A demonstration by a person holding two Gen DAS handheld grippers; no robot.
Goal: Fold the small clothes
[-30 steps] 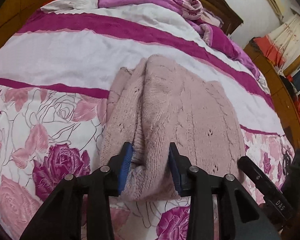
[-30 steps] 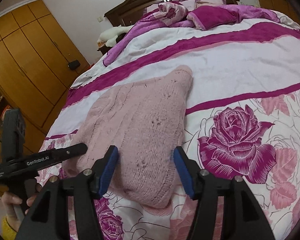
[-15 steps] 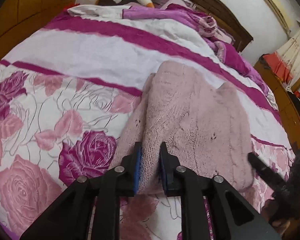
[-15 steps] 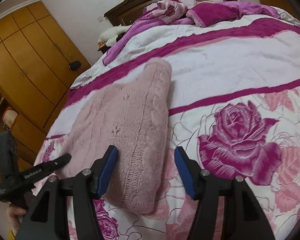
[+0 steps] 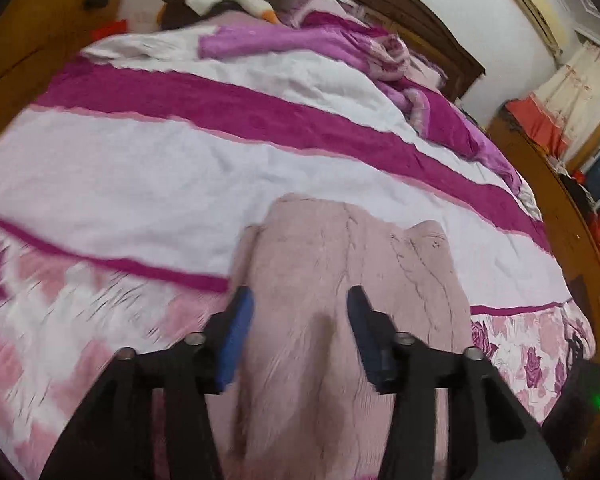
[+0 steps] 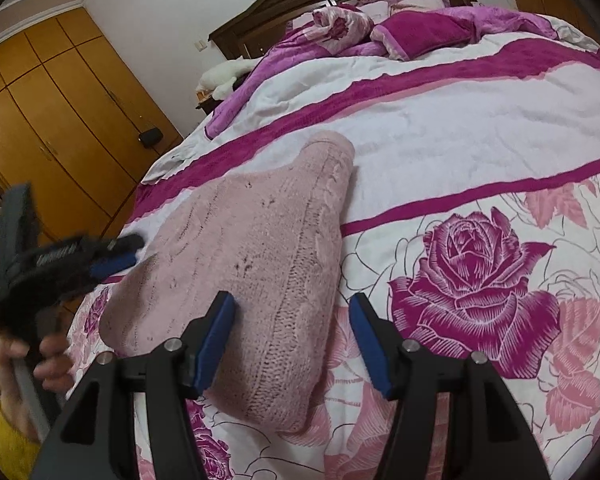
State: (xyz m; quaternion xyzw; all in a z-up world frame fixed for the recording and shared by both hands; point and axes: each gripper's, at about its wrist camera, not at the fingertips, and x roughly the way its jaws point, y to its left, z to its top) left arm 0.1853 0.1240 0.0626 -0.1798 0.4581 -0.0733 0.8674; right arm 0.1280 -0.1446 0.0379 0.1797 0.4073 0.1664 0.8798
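Folded pale-pink cable-knit sweater point(image 6: 252, 256) lies flat on the bed's rose-printed magenta-and-white quilt point(image 6: 460, 136), near its foot end. My left gripper point(image 5: 296, 332) hangs over the sweater's near edge, blue pads wide apart, gripping nothing (view blurred). My right gripper point(image 6: 292, 340) straddles the sweater's near corner, likewise spread wide and empty. I cannot tell if either touches the knit.

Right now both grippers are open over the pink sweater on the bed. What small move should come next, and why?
Probably bring the right gripper down onto the near end of the pink sweater and close on it. The sweater lies folded lengthwise on the bed, and neither it nor the left gripper holds anything.
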